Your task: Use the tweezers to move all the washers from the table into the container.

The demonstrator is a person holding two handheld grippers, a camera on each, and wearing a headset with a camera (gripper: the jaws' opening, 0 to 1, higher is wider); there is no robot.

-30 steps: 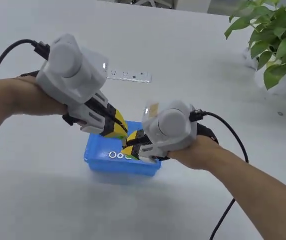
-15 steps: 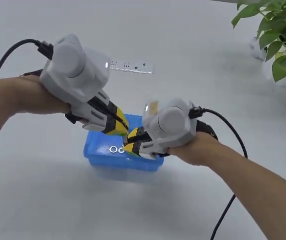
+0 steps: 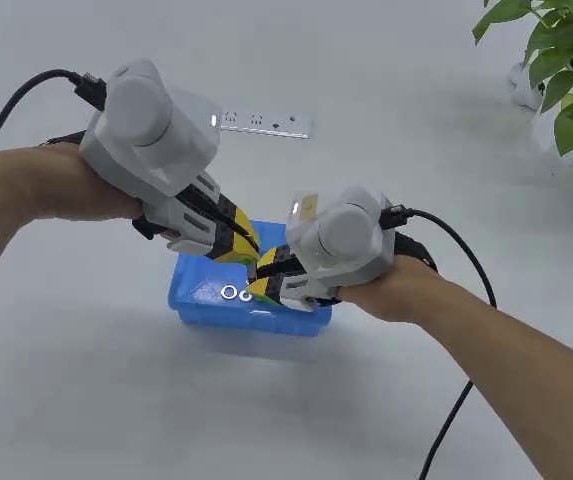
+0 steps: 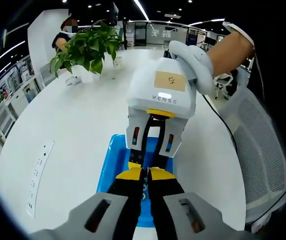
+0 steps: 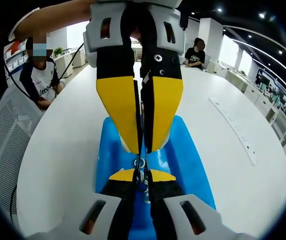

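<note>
Blue container (image 3: 198,300) waits below left gripper (image 3: 249,255) and right gripper (image 3: 256,290), both pinched narrow on tweezers (image 5: 142,150) carrying a washer (image 5: 139,162); the next move is likely releasing it inside.

quick count: 2 grey ones, left hand-held gripper (image 3: 247,250) and right hand-held gripper (image 3: 256,291), 1 blue rectangular plastic container (image 3: 251,320), 2 small silver metal washers (image 3: 229,293) showing inside it, 1 white power strip (image 3: 262,123), 1 leafy green plant (image 3: 566,60)

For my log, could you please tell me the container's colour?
The container is blue, clearest in the right gripper view.
</note>
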